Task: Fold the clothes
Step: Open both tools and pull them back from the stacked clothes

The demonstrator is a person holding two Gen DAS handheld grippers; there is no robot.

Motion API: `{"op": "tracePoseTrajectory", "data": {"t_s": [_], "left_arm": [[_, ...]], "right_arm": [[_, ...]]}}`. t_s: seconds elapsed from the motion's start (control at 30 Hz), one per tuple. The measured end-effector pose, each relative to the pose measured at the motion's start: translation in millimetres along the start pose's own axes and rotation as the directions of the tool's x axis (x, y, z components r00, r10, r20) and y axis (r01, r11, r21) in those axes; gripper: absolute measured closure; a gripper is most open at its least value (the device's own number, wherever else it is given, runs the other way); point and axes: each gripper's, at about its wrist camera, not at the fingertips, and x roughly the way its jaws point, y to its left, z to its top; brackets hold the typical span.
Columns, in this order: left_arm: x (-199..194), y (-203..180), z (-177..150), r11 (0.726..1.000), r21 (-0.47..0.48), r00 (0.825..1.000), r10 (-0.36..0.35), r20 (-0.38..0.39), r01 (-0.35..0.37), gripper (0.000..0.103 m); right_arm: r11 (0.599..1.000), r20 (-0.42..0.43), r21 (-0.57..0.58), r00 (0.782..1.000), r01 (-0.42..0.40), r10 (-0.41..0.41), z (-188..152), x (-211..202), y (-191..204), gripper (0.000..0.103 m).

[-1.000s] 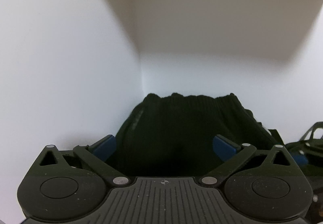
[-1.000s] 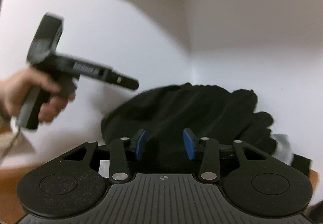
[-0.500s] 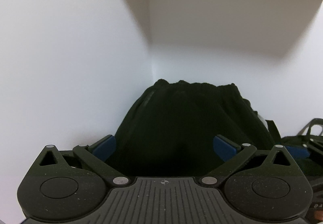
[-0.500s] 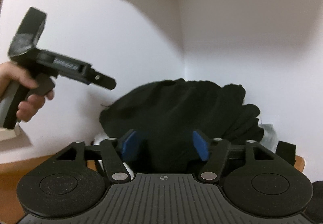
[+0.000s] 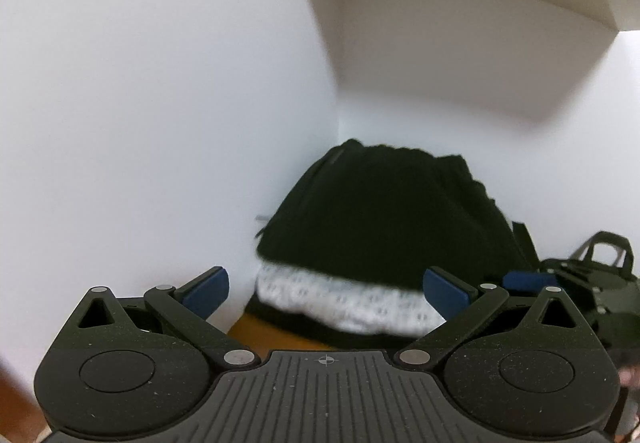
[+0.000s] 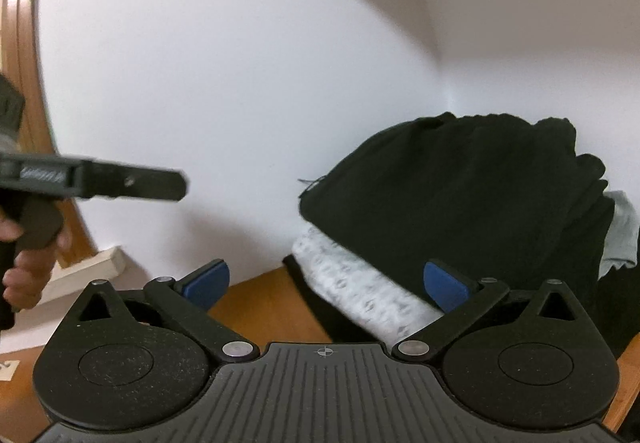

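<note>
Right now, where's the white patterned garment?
In both wrist views the white patterned garment sits in the pile in the wall corner, directly under the black knit garment, on the wooden surface.

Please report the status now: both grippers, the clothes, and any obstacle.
Left gripper open, empty. Right gripper open, empty. Black garment on top of white patterned garment, stacked in wall corner. No obstacle in view.

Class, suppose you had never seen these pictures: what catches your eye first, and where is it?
The black garment heaped in the white corner, on top of a white patterned cloth. Both tongs, left and right, gape open, empty, pointing at it.
</note>
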Motion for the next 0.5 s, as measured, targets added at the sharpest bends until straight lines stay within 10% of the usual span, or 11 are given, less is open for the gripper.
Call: {"op": "tracePoseTrajectory", "data": {"t_s": [0.5], "left_arm": [[-35,46,-111,1.0,-0.022,0.996,0.0,-0.087,-0.002,0.0]], "right_arm": [[0.981,-0.217,0.029,0.959,0.194,-0.184,-63,19,80,0.0]]}}
